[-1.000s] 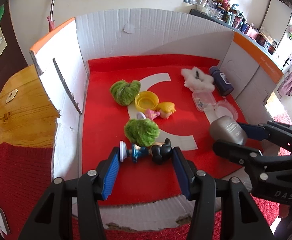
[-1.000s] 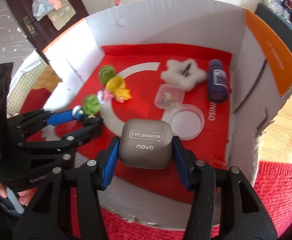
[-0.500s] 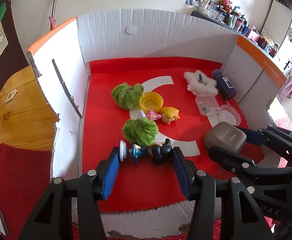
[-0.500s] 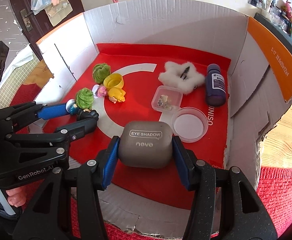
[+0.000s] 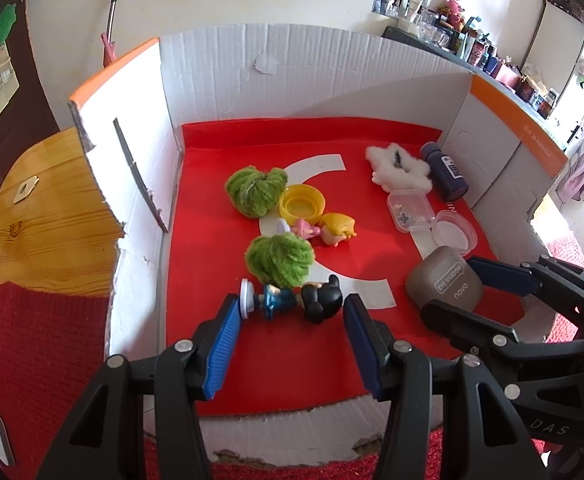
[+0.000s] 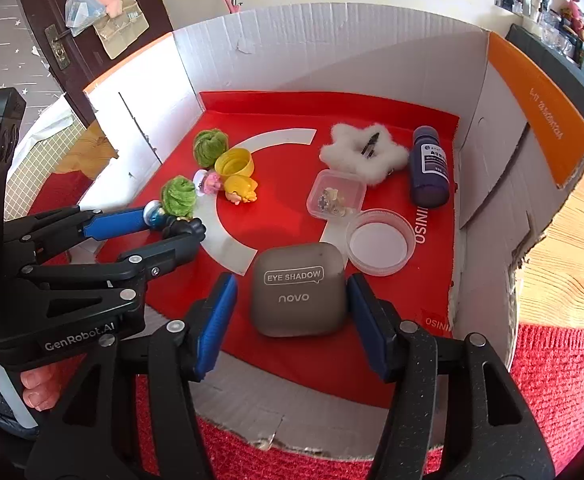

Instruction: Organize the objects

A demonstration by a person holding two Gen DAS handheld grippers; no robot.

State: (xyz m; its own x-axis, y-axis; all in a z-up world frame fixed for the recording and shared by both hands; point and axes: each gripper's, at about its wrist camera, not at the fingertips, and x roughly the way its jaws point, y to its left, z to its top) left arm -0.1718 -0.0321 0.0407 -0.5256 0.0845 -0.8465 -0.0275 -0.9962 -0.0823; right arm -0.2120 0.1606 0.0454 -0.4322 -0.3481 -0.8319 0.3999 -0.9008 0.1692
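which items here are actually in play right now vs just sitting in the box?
In play:
- eye shadow case, between the opening right gripper jaws, pads clear
- figurine, between the open left gripper jaws

Sitting:
- green pompoms
- yellow cap
- purple bottle
- white fluffy star

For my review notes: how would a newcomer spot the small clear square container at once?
Look on the red mat lining the cardboard box, toward its right side. The clear square container lies in front of the white fluffy star, with the round clear lid nearer the camera. Unlike its neighbours, it is see-through and has small trinkets inside.
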